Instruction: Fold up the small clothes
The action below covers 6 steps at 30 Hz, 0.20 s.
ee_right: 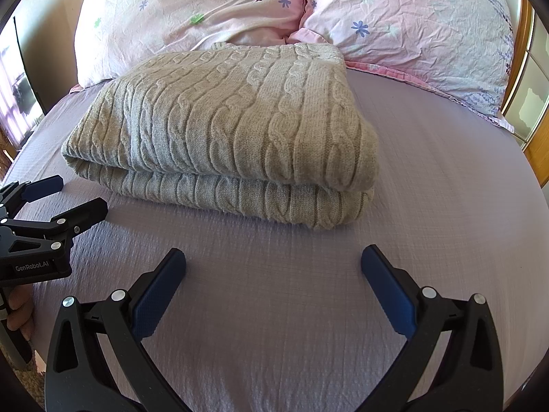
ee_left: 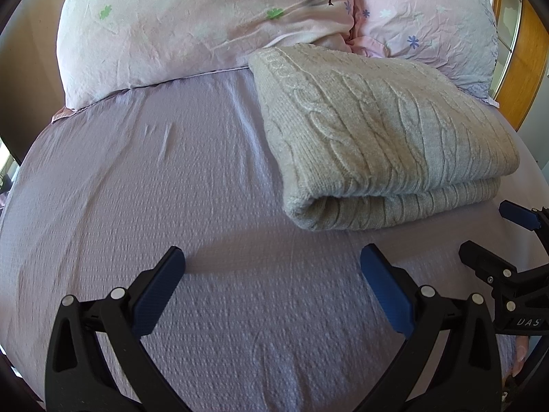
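Note:
A beige cable-knit sweater (ee_left: 377,130) lies folded in a thick rectangle on the lilac bedsheet (ee_left: 154,189); it also shows in the right wrist view (ee_right: 233,127). My left gripper (ee_left: 272,257) is open and empty, low over the sheet, short of the sweater's near left corner. My right gripper (ee_right: 272,257) is open and empty, just in front of the sweater's folded edge. The right gripper also shows in the left wrist view (ee_left: 490,233), open. The left gripper also shows in the right wrist view (ee_right: 73,194), open.
Two pink floral pillows (ee_left: 192,27) (ee_right: 411,27) lie against the head of the bed behind the sweater. A wooden frame with glass panes (ee_right: 528,103) stands at the right. The lilac sheet (ee_right: 446,171) stretches around the sweater.

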Available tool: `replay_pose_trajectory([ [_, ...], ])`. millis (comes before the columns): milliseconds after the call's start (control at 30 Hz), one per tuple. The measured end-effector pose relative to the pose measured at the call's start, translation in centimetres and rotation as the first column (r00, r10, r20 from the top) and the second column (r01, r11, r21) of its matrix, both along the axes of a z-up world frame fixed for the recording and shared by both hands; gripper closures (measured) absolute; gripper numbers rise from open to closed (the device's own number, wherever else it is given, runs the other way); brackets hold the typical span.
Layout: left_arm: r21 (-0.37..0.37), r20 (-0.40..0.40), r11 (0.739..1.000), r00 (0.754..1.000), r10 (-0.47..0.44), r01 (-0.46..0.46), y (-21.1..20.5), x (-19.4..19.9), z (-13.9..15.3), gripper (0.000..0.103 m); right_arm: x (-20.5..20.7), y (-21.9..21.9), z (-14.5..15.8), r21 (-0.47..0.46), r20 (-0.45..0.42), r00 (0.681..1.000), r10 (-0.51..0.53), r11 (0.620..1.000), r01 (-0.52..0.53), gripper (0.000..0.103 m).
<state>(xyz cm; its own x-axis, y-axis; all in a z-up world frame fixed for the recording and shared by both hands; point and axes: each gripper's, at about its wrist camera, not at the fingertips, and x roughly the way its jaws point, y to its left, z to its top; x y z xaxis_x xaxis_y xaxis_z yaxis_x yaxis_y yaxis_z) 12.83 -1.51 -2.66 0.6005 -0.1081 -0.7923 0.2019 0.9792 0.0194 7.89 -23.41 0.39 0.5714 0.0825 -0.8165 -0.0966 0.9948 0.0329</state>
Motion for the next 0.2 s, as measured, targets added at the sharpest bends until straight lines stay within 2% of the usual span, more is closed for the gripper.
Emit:
replay_pose_trajectory([
  [200, -0.001, 0.004, 1.0, 1.0, -0.002, 0.002, 0.04, -0.03, 0.03, 0.002, 0.01, -0.01, 0.0, 0.0, 0.0, 1.0, 0.0, 1.0, 0.0, 0.001],
])
